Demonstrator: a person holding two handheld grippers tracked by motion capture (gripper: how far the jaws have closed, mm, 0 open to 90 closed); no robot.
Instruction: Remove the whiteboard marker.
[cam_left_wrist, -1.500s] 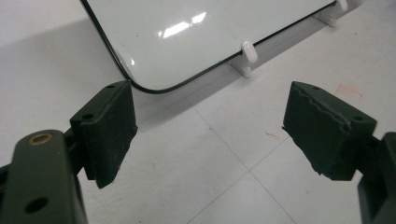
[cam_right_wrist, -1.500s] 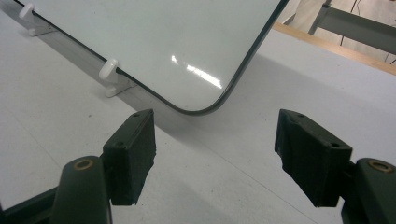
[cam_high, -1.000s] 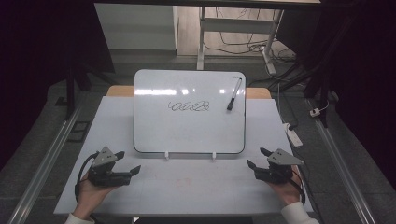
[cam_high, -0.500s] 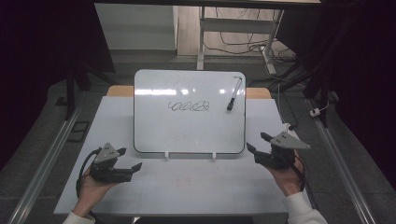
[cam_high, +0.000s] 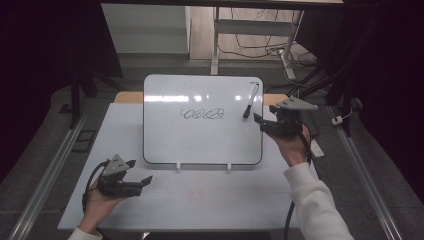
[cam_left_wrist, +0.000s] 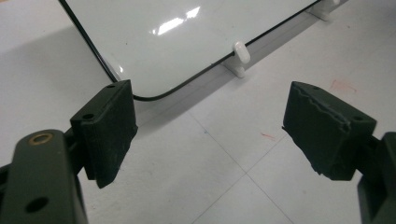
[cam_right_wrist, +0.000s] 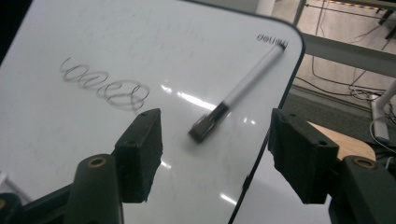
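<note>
On the white desk (cam_high: 200, 210), the black-capped marker (cam_high: 251, 100) lies at the glossy whiteboard's (cam_high: 200, 145) far right corner. The right gripper (cam_high: 261, 122), jaws narrowing, empty, could nudge it off; the left gripper (cam_high: 140, 172) gapes empty.

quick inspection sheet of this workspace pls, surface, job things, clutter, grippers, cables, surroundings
surface: white table, faint reddish marks near its front
job's things: whiteboard propped on two white clips, a black scribble on it; marker lying on the board's upper right corner, cap end toward the right gripper
clutter: nothing seen
grippers: left gripper open, low over the table near the board's lower left corner, nothing between the jaws; right gripper open, raised at the board's right edge, jaws have just been closing a little, marker ahead, not gripped
cables: one trailing from each gripper; loose ones on the floor behind
surroundings: dark; table legs behind
</note>
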